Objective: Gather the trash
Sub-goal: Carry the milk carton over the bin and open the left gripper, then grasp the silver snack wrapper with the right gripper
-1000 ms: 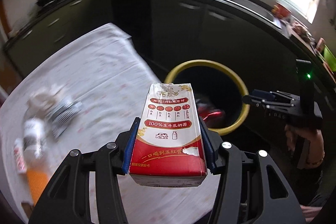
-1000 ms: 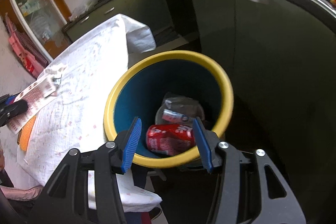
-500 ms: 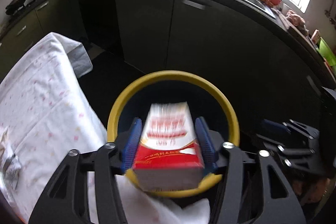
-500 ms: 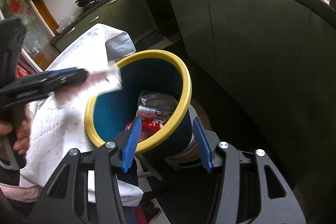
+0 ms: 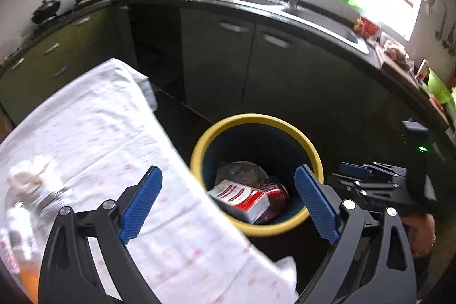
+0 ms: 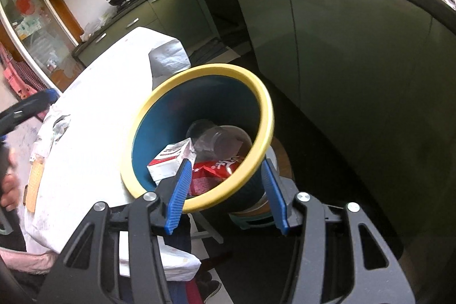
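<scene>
A yellow-rimmed blue bin [image 5: 256, 117] [image 6: 199, 70] stands beside the table [image 5: 114, 133]. Inside it lies a red and white milk carton [image 5: 242, 197] [image 6: 168, 161] on a red can [image 6: 216, 170] and a clear plastic cup [image 6: 219, 141]. My left gripper [image 5: 228, 171] hangs above the table's edge and the bin, its jaws opening wide with nothing between them. My right gripper [image 6: 225, 164] [image 5: 356, 173] grips the bin's near wall, with one finger inside the rim and the other on the outer wall. Blurred crumpled trash [image 5: 28, 175] lies on the tablecloth at the left.
Dark green cabinets [image 6: 327, 47] and a counter with a sink [image 5: 313, 13] curve behind the bin. A stool [image 6: 250, 214] sits under the bin. A wrapper [image 6: 61, 124] and an orange wafer [image 6: 35, 178] lie on the table. A hand [image 6: 8, 190] shows at the left edge.
My left gripper carried the carton from over the table to above the bin and opened. The carton dropped into the bin. The right gripper kept its hold on the bin.
</scene>
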A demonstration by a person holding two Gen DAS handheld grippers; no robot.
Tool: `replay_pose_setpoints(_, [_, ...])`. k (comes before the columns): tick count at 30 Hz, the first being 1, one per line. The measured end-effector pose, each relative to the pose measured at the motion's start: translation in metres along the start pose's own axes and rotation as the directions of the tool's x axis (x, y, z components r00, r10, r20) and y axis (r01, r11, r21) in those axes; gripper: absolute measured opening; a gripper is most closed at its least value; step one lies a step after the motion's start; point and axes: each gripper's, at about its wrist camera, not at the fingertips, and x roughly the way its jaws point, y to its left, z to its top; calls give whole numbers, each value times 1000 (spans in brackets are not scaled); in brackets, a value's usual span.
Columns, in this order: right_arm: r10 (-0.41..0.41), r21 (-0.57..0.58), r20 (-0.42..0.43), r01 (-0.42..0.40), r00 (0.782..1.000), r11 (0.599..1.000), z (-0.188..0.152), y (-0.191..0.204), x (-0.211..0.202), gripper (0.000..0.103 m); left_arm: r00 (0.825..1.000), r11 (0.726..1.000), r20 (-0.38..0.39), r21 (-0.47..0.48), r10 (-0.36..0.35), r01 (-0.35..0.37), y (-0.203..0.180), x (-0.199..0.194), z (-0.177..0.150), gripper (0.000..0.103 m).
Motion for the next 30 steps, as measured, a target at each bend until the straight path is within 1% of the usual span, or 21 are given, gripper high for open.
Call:
replay_pose_setpoints(5, [15, -46, -4, -15, 1000, 999, 4, 22, 2, 49, 997, 998, 64, -46, 49, -46, 32, -61, -31, 96])
replay_pose_setpoints(7, [24, -71, -6, -24, 1000, 997, 6, 35, 3, 49, 992, 994, 78, -58, 95, -90, 46, -84, -48, 96])
replay_pose_setpoints(8, [28, -83, -9, -28, 1000, 996, 7, 41, 4, 49, 988, 990, 86, -69, 131, -125, 55, -96, -59, 96])
replay_pose_setpoints(11, [49, -136, -24, -51, 999, 989, 10, 69, 10, 49, 979, 978, 86, -119, 184, -173, 81, -124, -83, 96])
replay_pose_setpoints(14, [76, -194, -44, -84, 996, 977, 14, 101, 17, 49, 968, 954, 76, -203, 239, -220, 118, -155, -115, 97])
replay_pose_setpoints(17, [106, -256, -62, -118, 992, 959, 18, 138, 25, 49, 953, 930, 74, -255, 292, -265, 140, -173, -139, 98])
replay_pose_setpoints(19, [129, -294, -76, -146, 989, 945, 19, 163, 29, 49, 946, 915, 77, -291, 315, -280, 155, -186, -156, 98])
replay_pose_setpoints(22, [161, -355, -106, -189, 981, 916, 21, 207, 39, 49, 939, 900, 83, -323, 334, -291, 170, -202, -177, 98])
replay_pose_setpoints(25, [189, -421, -140, -232, 972, 877, 24, 253, 50, 50, 928, 893, 92, -320, 361, -316, 179, -214, -189, 98])
replay_pose_setpoints(26, [205, -459, -153, -254, 967, 851, 26, 272, 55, 52, 925, 893, 97, -315, 368, -322, 180, -217, -192, 98])
replay_pose_setpoints(27, [211, -484, -163, -264, 964, 834, 28, 283, 58, 52, 923, 894, 104, -308, 371, -325, 182, -221, -196, 98])
replay_pose_setpoints(28, [210, -519, -178, -273, 962, 810, 30, 299, 63, 52, 922, 895, 109, -304, 372, -325, 184, -224, -200, 98])
replay_pose_setpoints(29, [204, -543, -188, -275, 961, 794, 31, 309, 66, 53, 921, 895, 111, -304, 373, -326, 185, -225, -201, 98])
replay_pose_setpoints(30, [193, -584, -202, -277, 960, 763, 34, 326, 73, 53, 920, 893, 112, -308, 376, -327, 188, -228, -205, 98])
